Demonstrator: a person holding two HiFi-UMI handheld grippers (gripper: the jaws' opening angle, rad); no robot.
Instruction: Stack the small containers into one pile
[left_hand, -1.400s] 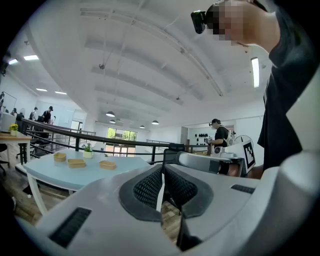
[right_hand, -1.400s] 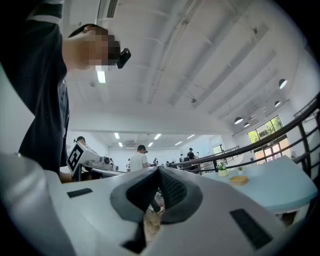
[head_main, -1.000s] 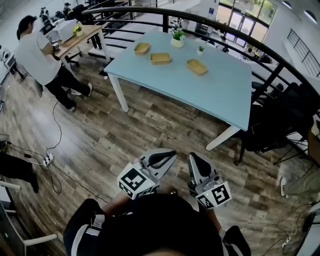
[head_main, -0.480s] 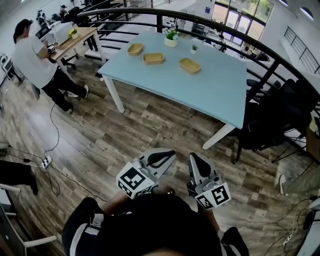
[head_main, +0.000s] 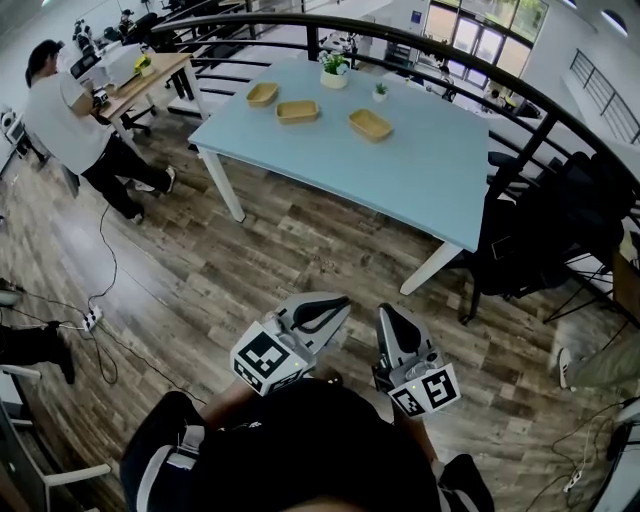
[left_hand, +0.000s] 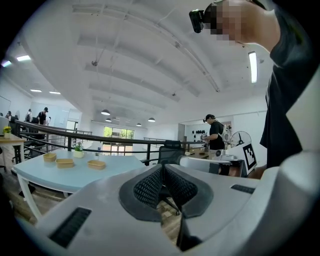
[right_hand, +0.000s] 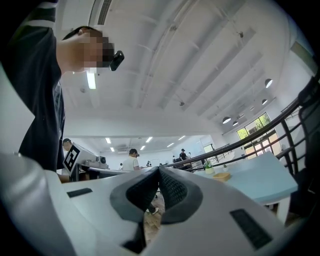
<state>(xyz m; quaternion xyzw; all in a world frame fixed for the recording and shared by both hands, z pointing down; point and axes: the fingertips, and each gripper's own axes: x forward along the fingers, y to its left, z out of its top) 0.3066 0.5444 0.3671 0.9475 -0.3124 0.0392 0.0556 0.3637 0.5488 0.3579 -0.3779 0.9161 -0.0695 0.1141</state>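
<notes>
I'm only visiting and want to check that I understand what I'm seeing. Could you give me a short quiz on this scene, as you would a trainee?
1. How many small containers lie on the blue table?
2. True or false: the left hand-held gripper is holding a container.
3. The containers are: A) stacked in one pile, B) lying apart on the table, C) on the floor.

Key:
1. Three.
2. False. Its jaws are shut with nothing between them, away from the table.
3. B.
</notes>
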